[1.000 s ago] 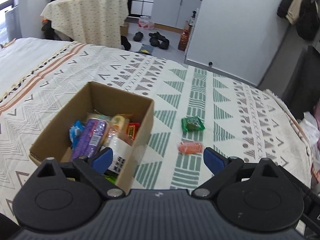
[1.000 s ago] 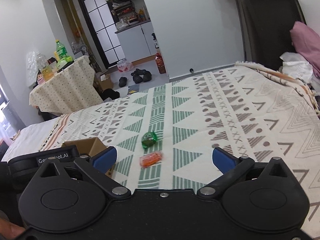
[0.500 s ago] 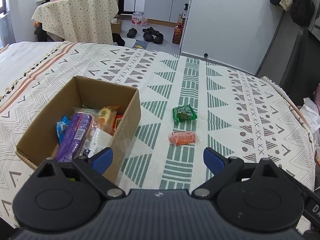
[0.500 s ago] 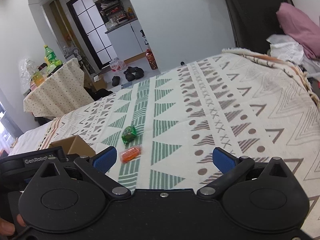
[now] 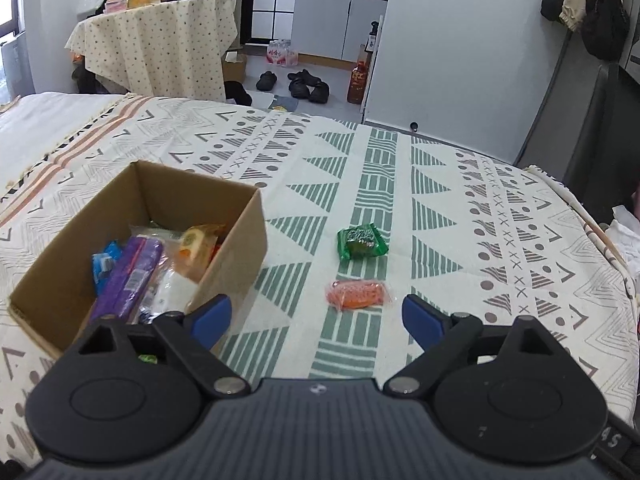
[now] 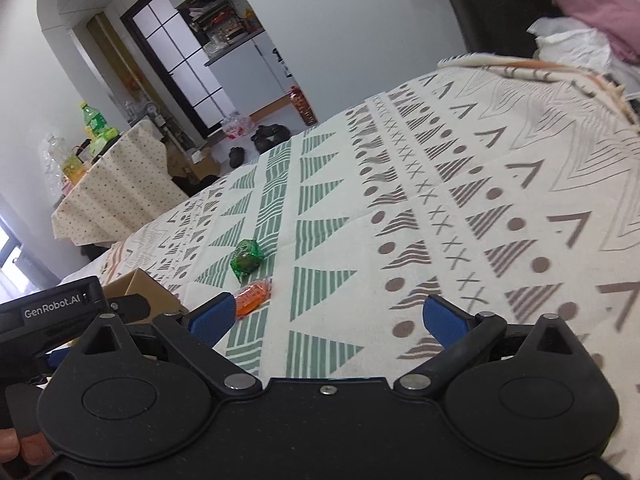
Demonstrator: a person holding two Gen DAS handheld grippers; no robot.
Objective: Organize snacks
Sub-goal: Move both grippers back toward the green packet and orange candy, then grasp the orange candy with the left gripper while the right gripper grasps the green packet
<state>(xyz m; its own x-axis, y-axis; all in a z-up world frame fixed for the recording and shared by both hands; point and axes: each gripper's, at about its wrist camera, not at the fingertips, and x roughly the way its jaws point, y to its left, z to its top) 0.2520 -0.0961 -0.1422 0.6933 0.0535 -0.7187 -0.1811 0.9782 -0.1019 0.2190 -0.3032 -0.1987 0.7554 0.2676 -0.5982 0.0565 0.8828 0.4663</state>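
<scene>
A brown cardboard box (image 5: 236, 240) sits on the patterned bed cover at the left, holding several snack packets, among them a purple one (image 5: 128, 276). An orange snack packet (image 5: 356, 294) and a green snack packet (image 5: 362, 242) lie on the cover to the right of the box. My left gripper (image 5: 316, 318) is open and empty, above the cover just short of the orange packet. My right gripper (image 6: 326, 318) is open and empty, tilted; the orange packet (image 6: 254, 296) is beside its left finger and the green packet (image 6: 246, 258) lies beyond. The box corner (image 6: 136, 286) shows at the left.
The bed's far edge drops to a floor with shoes (image 5: 304, 82) and a bottle (image 5: 358, 82). A cloth-covered table (image 5: 160, 40) with bottles stands at the back left. Clothes and pink bedding (image 6: 592, 4) lie past the bed's right edge. The left gripper body (image 6: 52, 316) shows at the right view's left.
My left gripper has drawn back and shifted right, so the box and both loose packets sit further left in its view. My right gripper has rolled and moved closer to the packets.
</scene>
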